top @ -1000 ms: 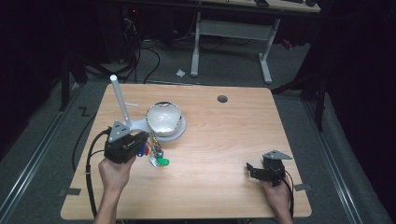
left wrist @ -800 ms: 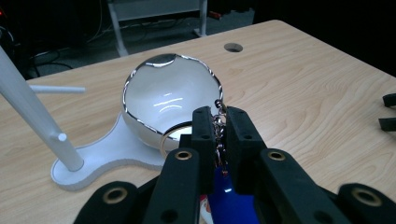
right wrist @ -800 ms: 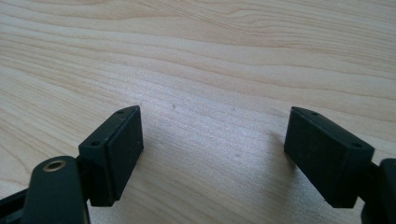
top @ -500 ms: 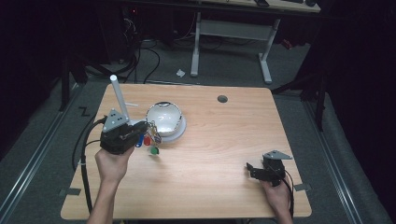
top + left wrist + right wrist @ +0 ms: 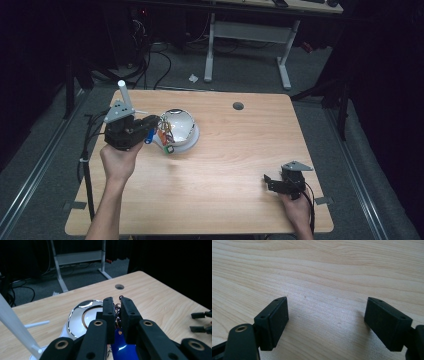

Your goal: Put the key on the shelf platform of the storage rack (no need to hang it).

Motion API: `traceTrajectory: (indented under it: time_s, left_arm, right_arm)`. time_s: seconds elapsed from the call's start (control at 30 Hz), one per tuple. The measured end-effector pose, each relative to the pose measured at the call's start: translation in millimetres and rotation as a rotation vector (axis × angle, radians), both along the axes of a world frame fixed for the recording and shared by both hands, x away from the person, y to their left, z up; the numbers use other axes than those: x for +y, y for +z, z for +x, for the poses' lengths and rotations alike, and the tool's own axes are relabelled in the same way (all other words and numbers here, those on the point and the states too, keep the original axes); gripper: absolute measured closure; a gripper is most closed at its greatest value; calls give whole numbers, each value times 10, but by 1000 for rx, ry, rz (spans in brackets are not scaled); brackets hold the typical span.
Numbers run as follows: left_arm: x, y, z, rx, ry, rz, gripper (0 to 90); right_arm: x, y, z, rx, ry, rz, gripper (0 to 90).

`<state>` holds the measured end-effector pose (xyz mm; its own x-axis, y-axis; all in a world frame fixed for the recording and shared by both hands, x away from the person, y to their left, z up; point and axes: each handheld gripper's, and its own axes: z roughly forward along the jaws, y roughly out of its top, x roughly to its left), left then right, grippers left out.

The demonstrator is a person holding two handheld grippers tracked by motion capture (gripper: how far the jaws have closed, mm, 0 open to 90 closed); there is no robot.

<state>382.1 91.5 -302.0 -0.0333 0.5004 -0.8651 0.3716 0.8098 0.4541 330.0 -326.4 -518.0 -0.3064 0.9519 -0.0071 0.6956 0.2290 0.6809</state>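
Left claw (image 5: 150,131) sits just left of the shiny bowl (image 5: 181,125), raised off the surface (image 5: 240,160). Its jaws are drawn nearly together, pinching a bunch of keys (image 5: 163,136) by the ring end. In the left gripper view the claw (image 5: 117,312) shows only a thin gap between the pads, with small metal links caught in that gap and a blue tag (image 5: 122,347) hanging below. From the high view, the bunch dangles over the bowl's near-left rim: a blue tag (image 5: 149,136) beside the jaws, orange and other coloured bits by the rim, and a green tag (image 5: 169,149) lowest, at the bowl's front edge. Whether the green tag touches the rim cannot be told.

A white stand (image 5: 124,97) rises tilted just behind the left claw, left of the bowl.

Right claw (image 5: 272,181) rests well apart from the bowl, toward the near-right corner of the surface. Right gripper view: claw (image 5: 325,312) spread wide, bare wood between the jaws, gripping nothing.
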Motion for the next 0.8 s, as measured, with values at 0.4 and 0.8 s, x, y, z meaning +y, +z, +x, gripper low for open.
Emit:
traceTrajectory:
  time_s: [0.4,0.8]
  left_arm:
    - [-20,188,181,-15,-8,-30,828]
    - [-126,192,381,-14,-1,-26,829]
  right_arm:
    - [0,0,-1,1,0,1,195]
    - [-1,1,-3,2,1,1,194]
